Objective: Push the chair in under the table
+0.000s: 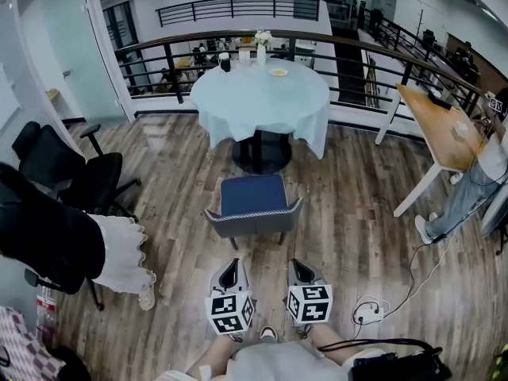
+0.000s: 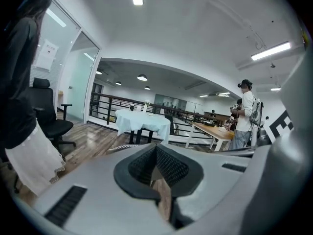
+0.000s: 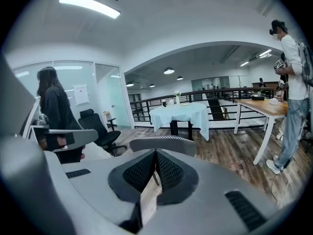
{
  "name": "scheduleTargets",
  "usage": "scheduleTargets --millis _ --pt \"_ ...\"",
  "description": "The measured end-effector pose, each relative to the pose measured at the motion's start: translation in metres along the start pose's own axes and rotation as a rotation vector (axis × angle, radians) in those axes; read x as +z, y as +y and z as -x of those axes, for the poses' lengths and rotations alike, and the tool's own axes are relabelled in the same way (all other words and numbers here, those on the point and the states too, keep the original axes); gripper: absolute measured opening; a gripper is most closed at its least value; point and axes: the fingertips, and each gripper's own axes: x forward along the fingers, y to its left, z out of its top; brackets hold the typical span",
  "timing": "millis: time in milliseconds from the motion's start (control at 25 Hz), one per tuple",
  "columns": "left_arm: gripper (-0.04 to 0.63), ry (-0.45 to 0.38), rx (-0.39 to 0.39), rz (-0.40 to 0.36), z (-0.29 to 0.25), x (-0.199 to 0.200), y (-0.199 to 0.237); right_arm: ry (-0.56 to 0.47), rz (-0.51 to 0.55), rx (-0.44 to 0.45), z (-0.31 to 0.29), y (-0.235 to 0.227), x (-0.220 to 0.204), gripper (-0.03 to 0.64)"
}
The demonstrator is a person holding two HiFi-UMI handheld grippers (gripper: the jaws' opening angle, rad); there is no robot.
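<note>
Closest in, the left tool (image 1: 231, 270) and the right tool (image 1: 302, 267) are held side by side just above the person's knees, each with its jaws pressed fully together and nothing between them; both gripper views show the ribbed pads meeting. Straight ahead of them, a short way off across the wooden floor (image 1: 357, 213), stands the chair (image 1: 254, 209), not touched by either tool. Its grey backrest faces the tools and its blue seat faces away from them, so the line from back to front already runs toward the tabletop (image 1: 238, 101). Neither hand looks clearly nearer: the left tool is lined up with the left half of the backrest, the right tool with its right corner. Beyond the chair, the front of the seat stops just short of the dark pedestal base (image 1: 260, 155), so the chair is not yet tucked under the pale cloth.
</note>
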Motion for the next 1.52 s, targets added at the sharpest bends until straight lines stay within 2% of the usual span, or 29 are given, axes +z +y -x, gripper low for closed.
scheduleTargets --millis 400,680,1520 --pt "0.003 0.022 0.028 0.008 -0.031 0.010 0.009 0.020 -0.007 0.012 -0.031 -0.018 0.016 0.017" --pt "0.003 0.045 0.021 0.021 -0.064 0.008 0.023 0.040 -0.018 0.000 -0.060 -0.024 0.020 0.017" --pt "0.003 0.013 -0.028 0.017 -0.166 0.065 0.078 0.012 -0.025 -0.051 -0.155 -0.024 0.082 0.017"
